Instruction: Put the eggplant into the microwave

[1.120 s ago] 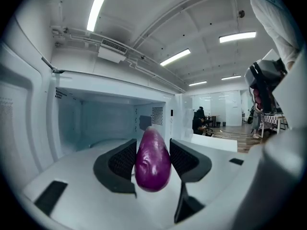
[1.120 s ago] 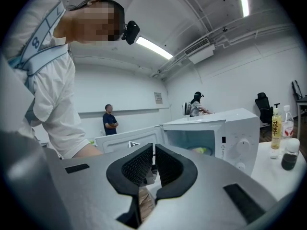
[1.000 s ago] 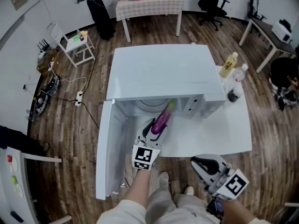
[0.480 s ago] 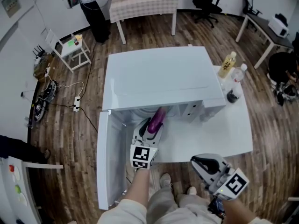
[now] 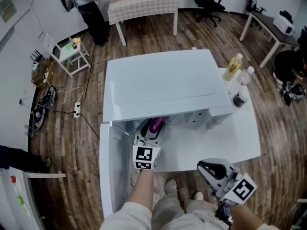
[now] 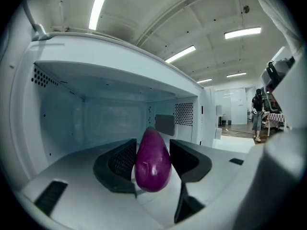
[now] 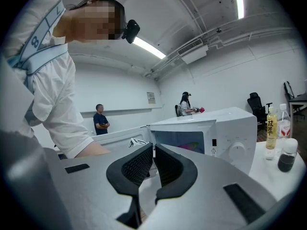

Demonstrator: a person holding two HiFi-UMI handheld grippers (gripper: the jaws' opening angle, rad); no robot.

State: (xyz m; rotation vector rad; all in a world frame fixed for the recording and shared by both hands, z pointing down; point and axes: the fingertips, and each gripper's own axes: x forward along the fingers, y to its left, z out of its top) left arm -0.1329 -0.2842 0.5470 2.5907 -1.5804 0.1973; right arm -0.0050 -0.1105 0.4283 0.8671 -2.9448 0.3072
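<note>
Left gripper view: my left gripper point(image 6: 152, 148) clamps the eggplant point(image 6: 153, 166) at the mouth of the microwave point(image 6: 62, 114); bottles point(image 5: 234, 67) stand right of it; my right gripper point(image 7: 153, 153) is narrow, empty.

Plank floor point(image 5: 144, 37), white walls point(image 5: 43, 4). A checked table point(image 5: 141, 4), black chair point(image 5: 208, 6) and desk point(image 5: 268, 25) stand along the far side. Strip lights point(image 6: 242, 32) glow overhead.

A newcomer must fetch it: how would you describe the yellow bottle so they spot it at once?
Find the white microwave, door open, on the white table. Beside its control-panel end stand three containers. The yellow bottle stands farthest back; unlike the clear bottle and short dark jar, it alone is yellow.
</note>
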